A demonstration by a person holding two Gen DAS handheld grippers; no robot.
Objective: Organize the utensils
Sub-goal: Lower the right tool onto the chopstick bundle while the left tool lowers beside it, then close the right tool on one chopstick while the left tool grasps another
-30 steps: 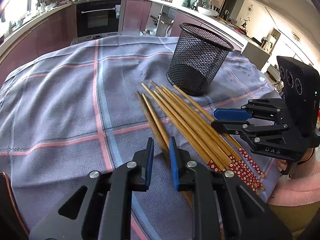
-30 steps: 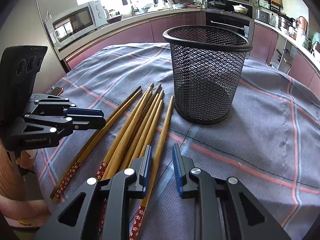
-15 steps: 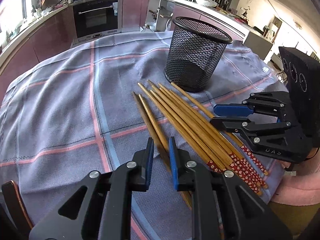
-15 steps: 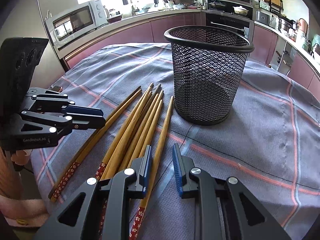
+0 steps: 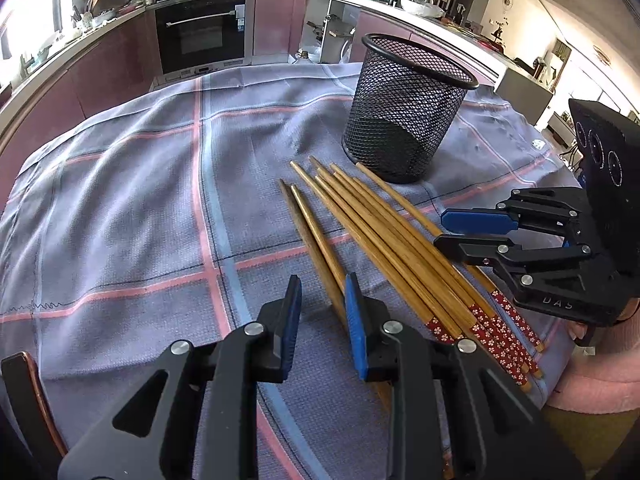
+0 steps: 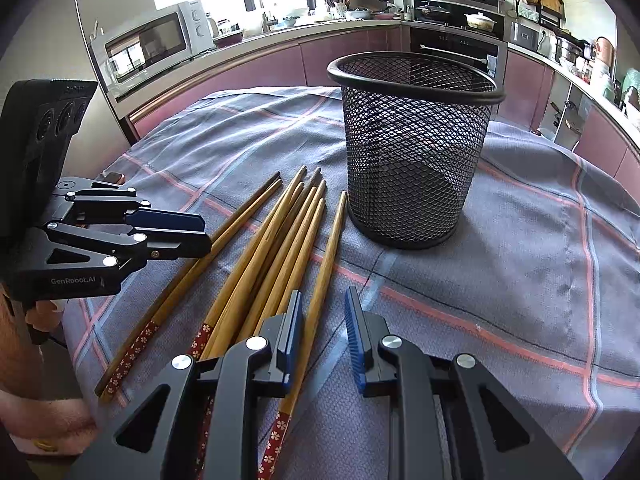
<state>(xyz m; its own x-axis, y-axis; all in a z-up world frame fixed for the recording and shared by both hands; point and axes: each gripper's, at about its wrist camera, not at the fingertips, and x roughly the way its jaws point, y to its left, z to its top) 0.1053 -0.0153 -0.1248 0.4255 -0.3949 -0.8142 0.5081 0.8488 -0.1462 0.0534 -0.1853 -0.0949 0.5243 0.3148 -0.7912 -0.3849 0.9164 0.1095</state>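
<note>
Several wooden chopsticks (image 5: pixel 384 240) with red flowered ends lie side by side on the checked cloth, tips toward a black mesh cup (image 5: pixel 404 108) that stands upright and looks empty. They also show in the right wrist view (image 6: pixel 276 256), left of the cup (image 6: pixel 412 148). My left gripper (image 5: pixel 320 296) is open and empty, just above the near ends of the two leftmost chopsticks. My right gripper (image 6: pixel 322 308) is open and empty, over the rightmost chopstick. Each gripper shows in the other's view, the right one (image 5: pixel 452 228) and the left one (image 6: pixel 202 232).
The table is covered by a grey-blue cloth (image 5: pixel 140 208) with pink and blue stripes. A wooden chair back (image 5: pixel 24 380) sits at the near left edge. Kitchen counters, an oven (image 5: pixel 200 28) and a microwave (image 6: pixel 156 40) stand behind the table.
The left gripper has risen and drawn back slightly, so the cup and chopsticks sit lower in its view. The right gripper has hardly moved. Nothing was grasped.
</note>
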